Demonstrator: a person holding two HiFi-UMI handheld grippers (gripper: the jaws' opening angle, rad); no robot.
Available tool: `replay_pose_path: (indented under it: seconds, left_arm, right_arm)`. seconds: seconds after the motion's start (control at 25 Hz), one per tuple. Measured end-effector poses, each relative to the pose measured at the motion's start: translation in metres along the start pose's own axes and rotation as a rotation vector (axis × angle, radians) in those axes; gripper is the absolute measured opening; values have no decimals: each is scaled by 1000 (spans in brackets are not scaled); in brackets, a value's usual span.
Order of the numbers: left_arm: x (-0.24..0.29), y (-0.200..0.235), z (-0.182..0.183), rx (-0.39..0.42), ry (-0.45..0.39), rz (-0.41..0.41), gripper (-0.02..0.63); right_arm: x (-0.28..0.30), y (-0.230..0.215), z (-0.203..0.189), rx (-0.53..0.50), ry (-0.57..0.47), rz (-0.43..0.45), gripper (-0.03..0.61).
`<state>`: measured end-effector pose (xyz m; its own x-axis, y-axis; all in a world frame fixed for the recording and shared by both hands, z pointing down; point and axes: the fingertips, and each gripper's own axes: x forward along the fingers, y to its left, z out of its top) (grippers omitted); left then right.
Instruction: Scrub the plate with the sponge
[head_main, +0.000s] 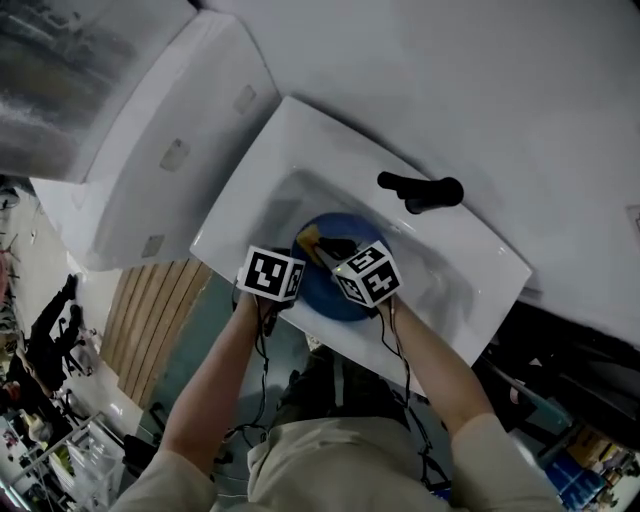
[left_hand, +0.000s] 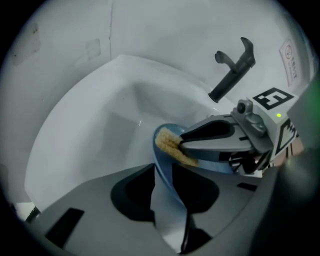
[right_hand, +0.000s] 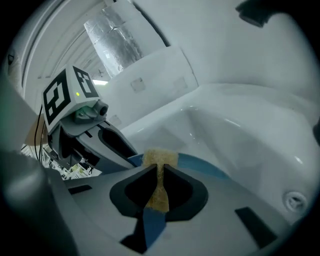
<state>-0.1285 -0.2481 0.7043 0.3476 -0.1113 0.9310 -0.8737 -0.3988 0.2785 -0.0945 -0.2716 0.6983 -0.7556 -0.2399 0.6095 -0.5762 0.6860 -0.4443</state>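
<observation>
A blue plate stands tilted in the basin of a white sink. My left gripper is shut on the plate's near rim; in the left gripper view the blue plate runs edge-on between the jaws of that gripper. My right gripper is shut on a yellow sponge. In the right gripper view the sponge is pinched thin at the tips of that gripper and rests against the plate. The sponge touches the plate's upper face.
A black faucet stands on the sink's far rim, its lever above the plate. The drain shows at the basin's bottom. A white cabinet flanks the sink on the left, with wooden slats below.
</observation>
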Motion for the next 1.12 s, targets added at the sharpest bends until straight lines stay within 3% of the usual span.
replay_pose_path:
  seconds: [0.16, 0.28, 0.56, 0.8, 0.96, 1.12]
  left_arm:
    - [-1, 2, 0, 4, -8, -2, 112]
    - [-1, 3, -1, 4, -12, 6, 106]
    - [-5, 10, 1, -51, -52, 7, 86]
    - [-6, 15, 3, -76, -66, 23, 77]
    - [-5, 14, 5, -82, -70, 27, 74]
    - [-7, 16, 5, -81, -84, 39, 72]
  right_arm:
    - [14, 0, -4, 11, 7, 27, 51]
    - [19, -10, -5, 16, 13, -2, 51]
    - [23, -50, -17, -16, 77, -172, 51]
    - [-1, -86, -52, -5, 210, -320, 49]
    - [-28, -91, -78, 14, 299, -327, 49]
    - [-47, -71, -98, 15, 375, -234, 49]
